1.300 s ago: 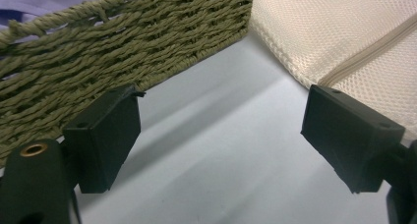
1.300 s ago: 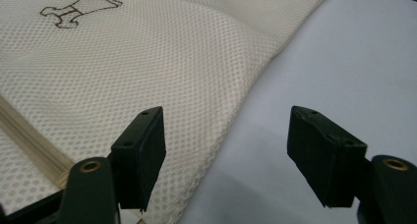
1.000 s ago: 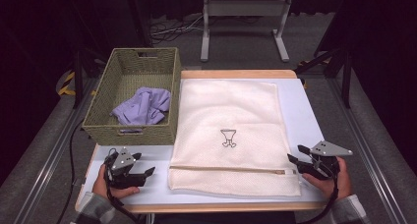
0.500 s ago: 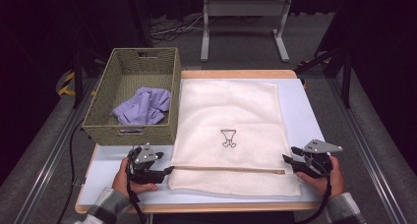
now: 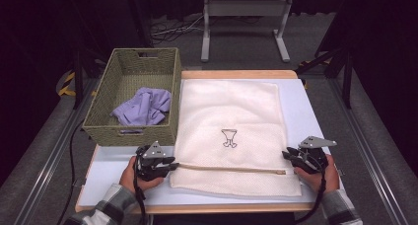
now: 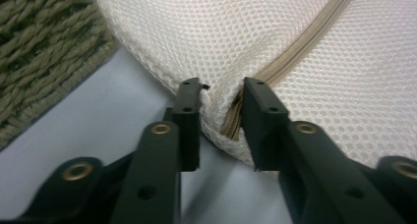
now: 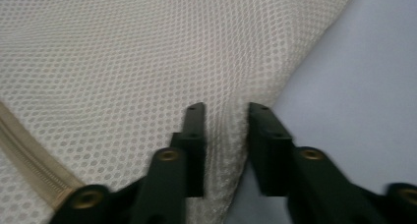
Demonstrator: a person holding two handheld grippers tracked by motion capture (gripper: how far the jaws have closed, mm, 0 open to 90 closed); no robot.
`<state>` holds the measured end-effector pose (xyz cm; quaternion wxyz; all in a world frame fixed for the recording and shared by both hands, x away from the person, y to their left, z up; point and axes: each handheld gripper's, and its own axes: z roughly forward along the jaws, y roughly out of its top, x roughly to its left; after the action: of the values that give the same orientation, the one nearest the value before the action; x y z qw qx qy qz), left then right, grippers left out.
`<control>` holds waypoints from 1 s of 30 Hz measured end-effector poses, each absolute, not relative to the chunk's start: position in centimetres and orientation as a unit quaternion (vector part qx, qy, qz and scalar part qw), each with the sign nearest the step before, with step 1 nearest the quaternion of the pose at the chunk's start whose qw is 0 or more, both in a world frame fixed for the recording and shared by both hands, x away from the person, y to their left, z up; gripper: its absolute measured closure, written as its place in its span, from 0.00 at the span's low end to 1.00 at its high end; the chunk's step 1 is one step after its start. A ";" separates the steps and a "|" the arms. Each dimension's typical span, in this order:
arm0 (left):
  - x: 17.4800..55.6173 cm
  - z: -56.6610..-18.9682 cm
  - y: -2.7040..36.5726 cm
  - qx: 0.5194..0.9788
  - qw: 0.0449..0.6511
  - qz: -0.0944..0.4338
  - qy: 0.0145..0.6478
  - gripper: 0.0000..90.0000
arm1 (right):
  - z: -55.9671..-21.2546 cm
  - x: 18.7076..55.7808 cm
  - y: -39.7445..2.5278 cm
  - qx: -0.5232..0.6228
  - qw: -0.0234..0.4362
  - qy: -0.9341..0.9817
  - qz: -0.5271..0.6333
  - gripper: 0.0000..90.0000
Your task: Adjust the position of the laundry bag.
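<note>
In the left gripper view, the left gripper (image 6: 222,111) sits at the lower centre of the frame with its two black jaws parted a little and a bunched fold of the mesh laundry bag (image 6: 295,52) between them. The jaws straddle the near end of the beige zipper (image 6: 305,42), which runs from the gap up toward the upper right. The fabric fills the gap and meets both inner faces, so the jaws grip the bag's edge there. At the upper left of that frame is the woven side of the wicker basket (image 6: 44,52), with pale blue table surface (image 6: 98,121) below it.

In the right gripper view, the right gripper (image 7: 226,135) stands at the lower centre, its jaws likewise slightly apart with the bag's raised edge pinched between them.

In the high view, the left gripper (image 5: 170,165) lies at the lower left of the bag (image 5: 231,111) and the right gripper (image 5: 287,156) at its lower right, each held in a hand. The bag lies flat across the middle of the table (image 5: 305,106), the zipper (image 5: 231,169) running between the grippers. The basket (image 5: 135,99), at the upper left, touches the bag's left edge and holds a crumpled lilac cloth (image 5: 143,106).
</note>
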<state>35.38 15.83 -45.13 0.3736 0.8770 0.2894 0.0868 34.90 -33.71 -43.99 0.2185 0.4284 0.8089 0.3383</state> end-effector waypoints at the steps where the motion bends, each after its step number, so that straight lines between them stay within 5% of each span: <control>1: 35.4 -45.1 15.7 0.878 0.371 0.089 0.288 0.87 | -44.0 34.9 -33.5 0.425 0.224 0.811 0.335 0.92; 30: 36.7 -44.9 14.8 0.870 0.365 0.139 0.300 0.89 | -43.6 37.9 -32.9 0.425 0.262 0.801 0.329 0.92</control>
<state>36.74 14.80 -44.87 0.3652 0.8704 0.2996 0.1388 37.94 -32.93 -43.57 0.2625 0.4245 0.8015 0.3294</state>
